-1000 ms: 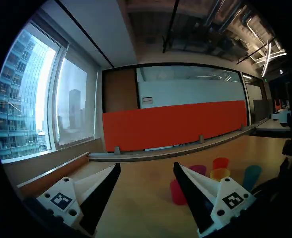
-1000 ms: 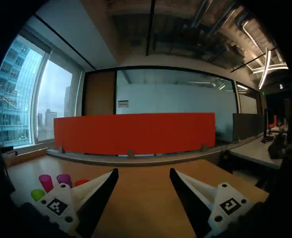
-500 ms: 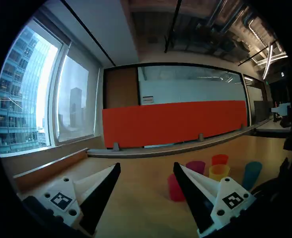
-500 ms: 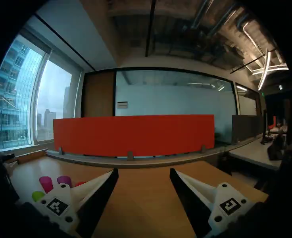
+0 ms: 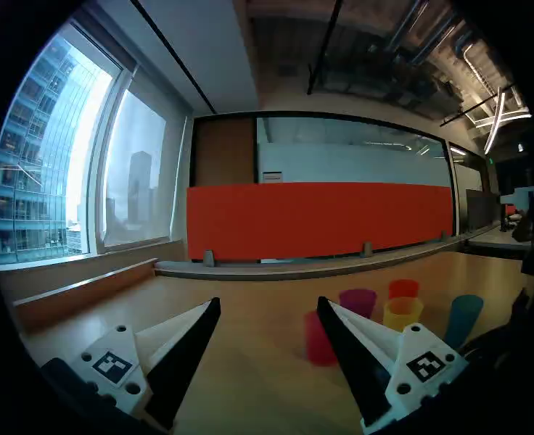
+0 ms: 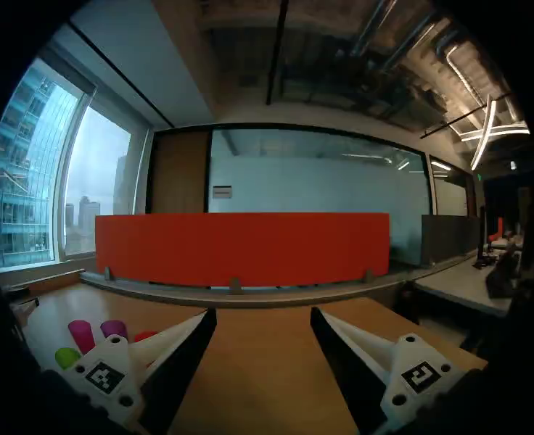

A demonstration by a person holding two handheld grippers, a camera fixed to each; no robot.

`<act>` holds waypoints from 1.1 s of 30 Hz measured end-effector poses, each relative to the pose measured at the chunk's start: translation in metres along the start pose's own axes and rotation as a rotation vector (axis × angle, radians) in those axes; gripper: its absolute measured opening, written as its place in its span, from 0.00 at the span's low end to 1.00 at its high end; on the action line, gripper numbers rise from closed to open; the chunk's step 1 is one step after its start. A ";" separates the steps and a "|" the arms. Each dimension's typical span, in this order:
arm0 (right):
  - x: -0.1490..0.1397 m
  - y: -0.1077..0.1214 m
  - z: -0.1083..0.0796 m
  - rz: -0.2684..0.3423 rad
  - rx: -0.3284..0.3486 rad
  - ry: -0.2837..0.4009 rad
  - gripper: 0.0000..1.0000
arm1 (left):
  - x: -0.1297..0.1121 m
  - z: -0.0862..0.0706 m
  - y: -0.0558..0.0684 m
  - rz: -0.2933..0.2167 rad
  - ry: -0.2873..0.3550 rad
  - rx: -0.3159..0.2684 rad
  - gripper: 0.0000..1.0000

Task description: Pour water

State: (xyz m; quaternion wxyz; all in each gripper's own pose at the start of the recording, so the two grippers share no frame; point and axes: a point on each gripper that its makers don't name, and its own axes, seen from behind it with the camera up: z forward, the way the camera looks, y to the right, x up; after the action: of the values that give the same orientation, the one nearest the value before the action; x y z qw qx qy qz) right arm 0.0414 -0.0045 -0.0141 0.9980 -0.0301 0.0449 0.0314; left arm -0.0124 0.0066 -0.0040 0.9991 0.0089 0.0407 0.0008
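Cups in several colours stand upright in a loose cluster on the wooden tabletop, and neither claw touches any of them.

In the left gripper view, the left claw is held over the wood with its two fingers spread wide and nothing between them. The cluster lies ahead of it and to the right. A pink cup is nearest, partly hidden behind the claw's right-hand finger. A purple cup stands just behind it, and a red-orange cup is farther back. A yellow cup stands in front of that one, and a teal cup is off to the right. From this low angle it cannot be told whether any of them holds water. An orange partition panel runs along the far edge of the tabletop, with tall windows at the left.

In the right gripper view, the right claw is likewise wide open and empty over bare wood. Cups show low on its left side: the pink cup, the purple cup beside it, and a sliver of the red-orange cup behind the claw's left-hand finger. A lime-green cup stands nearest, just beside the claw's body. A second desk stands at the right.
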 end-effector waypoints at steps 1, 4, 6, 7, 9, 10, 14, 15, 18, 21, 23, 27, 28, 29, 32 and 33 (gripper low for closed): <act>0.000 0.001 0.000 0.001 -0.001 0.001 1.00 | -0.002 0.000 0.000 -0.004 -0.001 0.000 0.99; 0.000 0.002 0.000 0.003 -0.004 0.000 1.00 | -0.006 0.001 -0.002 -0.019 -0.006 0.000 0.99; -0.001 0.002 0.000 0.004 -0.005 -0.001 1.00 | -0.009 0.002 -0.002 -0.028 -0.009 -0.001 0.99; -0.001 0.002 0.000 0.004 -0.005 -0.001 1.00 | -0.010 0.002 -0.002 -0.032 -0.011 -0.001 0.99; -0.001 0.002 0.000 0.005 -0.005 -0.001 1.00 | -0.011 0.003 -0.002 -0.037 -0.012 -0.003 0.99; -0.001 0.002 0.000 0.005 -0.005 -0.001 1.00 | -0.012 0.003 -0.001 -0.037 -0.013 -0.004 0.99; -0.001 0.001 0.000 0.004 -0.004 -0.002 1.00 | -0.015 0.004 0.000 -0.036 -0.014 -0.007 0.99; -0.001 0.001 0.000 0.003 -0.004 -0.002 1.00 | -0.016 0.004 0.000 -0.035 -0.015 -0.007 0.99; 0.000 0.002 -0.001 -0.001 -0.006 -0.001 1.00 | -0.018 0.005 0.001 -0.033 -0.018 -0.010 0.99; 0.000 0.002 0.000 -0.003 -0.009 0.000 1.00 | -0.019 0.005 0.001 -0.031 -0.020 -0.011 0.99; -0.001 0.003 0.000 -0.002 -0.011 -0.002 1.00 | -0.019 0.005 0.000 -0.027 -0.021 -0.010 0.99; -0.002 0.003 0.000 0.002 -0.012 -0.003 1.00 | -0.021 0.005 0.000 -0.023 -0.030 -0.010 0.99; -0.002 0.004 0.000 0.003 -0.011 -0.003 1.00 | -0.021 0.006 0.000 -0.023 -0.033 -0.010 0.99; -0.002 0.004 0.000 0.004 -0.011 -0.003 1.00 | -0.021 0.006 0.000 -0.022 -0.035 -0.010 0.99; -0.002 0.005 0.000 0.005 -0.012 -0.003 1.00 | -0.024 0.007 0.000 -0.022 -0.042 -0.011 0.99; -0.002 0.005 -0.001 0.005 -0.012 -0.003 1.00 | -0.024 0.007 0.000 -0.021 -0.043 -0.011 0.99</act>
State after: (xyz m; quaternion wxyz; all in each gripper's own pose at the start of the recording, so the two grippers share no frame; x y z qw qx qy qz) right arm 0.0392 0.0003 -0.0149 0.9978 -0.0362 0.0434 0.0340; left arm -0.0358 0.0065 0.0045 0.9998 0.0029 0.0193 -0.0099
